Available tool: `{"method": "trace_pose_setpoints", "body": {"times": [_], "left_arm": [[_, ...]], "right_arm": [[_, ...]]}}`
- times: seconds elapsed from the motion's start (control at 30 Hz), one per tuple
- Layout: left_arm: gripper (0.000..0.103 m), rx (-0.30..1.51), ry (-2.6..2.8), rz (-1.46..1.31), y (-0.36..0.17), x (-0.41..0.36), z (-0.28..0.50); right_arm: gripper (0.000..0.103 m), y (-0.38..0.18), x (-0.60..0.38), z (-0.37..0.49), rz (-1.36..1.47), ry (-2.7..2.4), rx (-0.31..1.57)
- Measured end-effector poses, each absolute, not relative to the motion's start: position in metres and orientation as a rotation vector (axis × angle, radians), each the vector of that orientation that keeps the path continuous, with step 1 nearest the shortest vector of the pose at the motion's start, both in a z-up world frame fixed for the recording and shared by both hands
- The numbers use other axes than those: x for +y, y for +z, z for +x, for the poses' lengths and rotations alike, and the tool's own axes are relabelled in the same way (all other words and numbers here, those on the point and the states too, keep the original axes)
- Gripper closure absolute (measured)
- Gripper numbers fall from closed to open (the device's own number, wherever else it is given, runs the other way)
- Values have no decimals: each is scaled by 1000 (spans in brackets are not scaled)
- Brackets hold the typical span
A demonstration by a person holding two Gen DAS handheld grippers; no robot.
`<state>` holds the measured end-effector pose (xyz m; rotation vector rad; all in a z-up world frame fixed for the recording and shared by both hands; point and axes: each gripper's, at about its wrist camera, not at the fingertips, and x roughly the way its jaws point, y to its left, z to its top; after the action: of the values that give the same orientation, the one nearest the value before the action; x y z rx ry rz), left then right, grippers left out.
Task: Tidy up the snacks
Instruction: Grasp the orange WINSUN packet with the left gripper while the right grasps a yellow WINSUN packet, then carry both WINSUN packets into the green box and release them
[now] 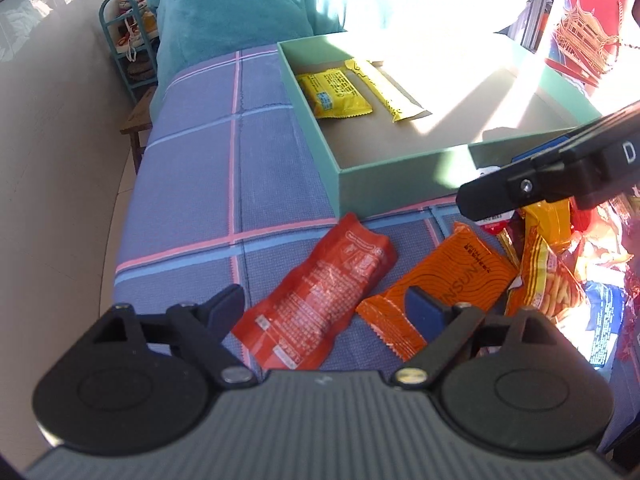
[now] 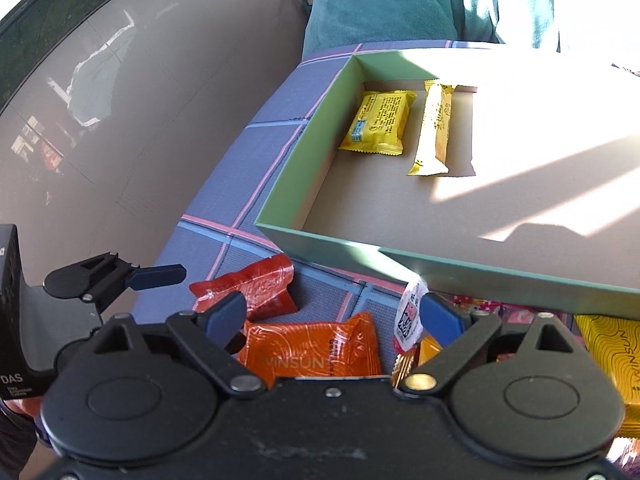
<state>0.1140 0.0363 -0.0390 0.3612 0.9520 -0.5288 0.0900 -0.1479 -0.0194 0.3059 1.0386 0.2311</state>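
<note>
Two yellow packets (image 2: 378,126) lay in far-left corner of green box (image 2: 288,168); red packet (image 1: 316,300) and orange packet (image 1: 436,284) on checked cloth (image 1: 192,168) near box. Left gripper (image 1: 328,304) spread, empty; right gripper (image 2: 332,316) spread, empty.

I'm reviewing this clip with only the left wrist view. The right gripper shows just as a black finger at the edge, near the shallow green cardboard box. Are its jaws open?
Observer: Yes. In the right wrist view the right gripper is open and grips nothing. The orange foil WINSUN packet shows between its fingers.
Operator: Is there anything by those fingers I can't make out?
Observer: A small white-and-red sachet with a printed code sits right beside the right finger.
Operator: Are there more snacks beyond that?
Observer: A yellow WINSUN packet lies outside the green cardboard box, in front of its near wall.
</note>
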Motion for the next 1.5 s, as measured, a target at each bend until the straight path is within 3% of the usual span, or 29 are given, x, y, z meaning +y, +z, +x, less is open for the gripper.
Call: {"method": "trace_pose_setpoints", "body": {"times": [0.13,0.23,0.3,0.37,0.47,0.53,0.6,0.67,0.7,0.8,0.83,0.93,1.03,1.23,1.4,1.5], "left_arm": [[16,904,-657,471,-37,4,96],[31,907,-720,556,-47,-23,91],[37,942,-753,574,-54,-34,91],[53,988,-789,546,-57,-40,91],[63,1016,-792,508,-56,-41,87],[63,1050,-772,470,-56,-39,85],[55,1046,-744,475,-57,-40,84],[39,1042,-723,502,-60,-40,87],[38,1047,-725,508,-60,-40,88],[37,1060,-756,555,-59,-41,85],[37,1060,-761,584,-61,-43,82],[50,1067,-781,620,-66,-47,74],[51,1076,-762,600,-66,-47,72],[49,1135,-666,506,-64,-31,81],[39,1136,-631,531,-67,-37,81],[51,1138,-628,495,-66,-42,82]], "right_arm": [[18,-13,-171,79,317,144,1019],[34,-10,-194,74,329,61,1019],[36,-8,-213,68,338,2,1017],[39,-8,-233,62,348,-56,1015],[40,-6,-267,52,383,-140,1014],[40,-9,-287,48,396,-181,1028],[40,-12,-305,46,400,-205,1051],[40,-15,-314,44,408,-212,1084],[40,-21,-316,46,412,-209,1098],[40,-32,-317,48,447,-182,1133],[47,-34,-314,46,450,-165,1139],[51,-33,-296,37,372,-155,1128],[51,-28,-288,26,367,-154,1111],[52,-17,-290,-10,443,-99,1086],[52,-31,-287,-22,413,-100,1128],[52,-36,-285,-20,419,-114,1121]]}}
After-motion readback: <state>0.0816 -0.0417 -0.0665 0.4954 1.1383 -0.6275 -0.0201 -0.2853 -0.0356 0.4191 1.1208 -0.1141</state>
